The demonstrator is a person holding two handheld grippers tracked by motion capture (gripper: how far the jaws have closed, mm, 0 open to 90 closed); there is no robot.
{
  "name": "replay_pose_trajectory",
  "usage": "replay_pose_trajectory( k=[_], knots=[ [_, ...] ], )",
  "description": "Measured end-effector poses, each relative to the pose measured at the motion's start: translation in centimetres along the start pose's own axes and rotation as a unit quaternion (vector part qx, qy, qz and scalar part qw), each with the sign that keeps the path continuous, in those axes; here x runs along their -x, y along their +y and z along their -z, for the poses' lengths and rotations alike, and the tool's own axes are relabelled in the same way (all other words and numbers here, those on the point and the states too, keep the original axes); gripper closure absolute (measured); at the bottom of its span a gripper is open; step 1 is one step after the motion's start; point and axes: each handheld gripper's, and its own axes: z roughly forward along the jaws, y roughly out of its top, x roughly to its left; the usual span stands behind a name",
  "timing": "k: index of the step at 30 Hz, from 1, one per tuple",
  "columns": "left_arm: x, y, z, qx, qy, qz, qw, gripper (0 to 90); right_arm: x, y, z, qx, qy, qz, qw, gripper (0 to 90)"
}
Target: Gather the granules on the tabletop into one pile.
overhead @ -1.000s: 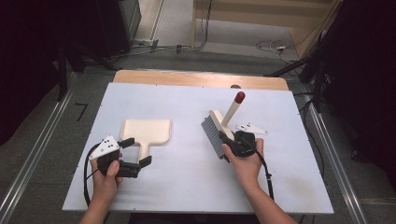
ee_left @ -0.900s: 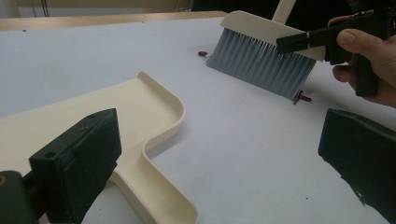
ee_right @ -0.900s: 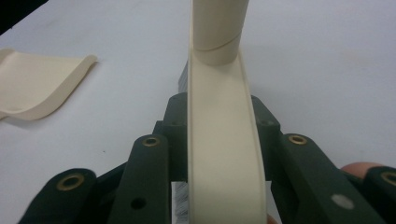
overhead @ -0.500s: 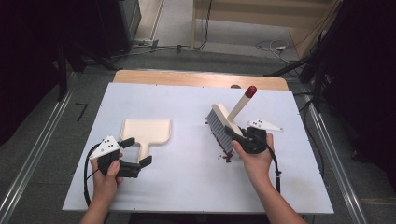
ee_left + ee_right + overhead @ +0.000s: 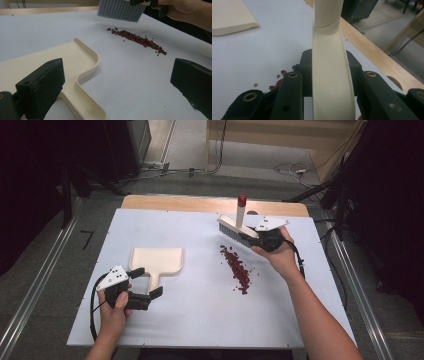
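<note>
A cream dustpan (image 5: 156, 259) lies flat on the white table (image 5: 200, 320), left of centre. My left gripper (image 5: 146, 282) stands open at its handle (image 5: 85, 100). The handle runs close to the left jaw and is not clamped. A line of red beans (image 5: 236, 267) lies mid-table, also seen as beans (image 5: 137, 40). My right gripper (image 5: 265, 239) is shut on the cream handle (image 5: 332, 75) of a brush (image 5: 237, 227). The brush has grey bristles (image 5: 120, 11) and a red tip (image 5: 242, 199). It hangs above the far end of the bean line.
A wooden strip (image 5: 210, 204) borders the table's far edge, seen close in the right gripper view as a wooden edge (image 5: 374, 57). Metal rails (image 5: 30, 305) run along both sides on the floor. Cables (image 5: 295, 170) lie beyond the table.
My right gripper has lifted the brush and carried it toward the far right, uncovering the line of red beans. The left gripper and dustpan have stayed put.
</note>
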Motion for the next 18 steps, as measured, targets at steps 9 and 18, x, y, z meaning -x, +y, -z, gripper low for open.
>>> replay_pose_trajectory(
  k=[9, 18],
  knots=[
    [-0.1, -0.1, 0.1, 0.001, 0.001, 0.003, 1.0000, 0.0, 0.3, -1.4, -2.0, -0.012, 0.068, 0.020, 0.9974, 65.7],
    [0.0, -0.1, 0.0, 0.000, 0.000, 0.005, 1.0000, 0.0, -0.9, -2.3, -0.3, -0.007, 0.117, 0.039, 0.9924, 65.7]
  ],
)
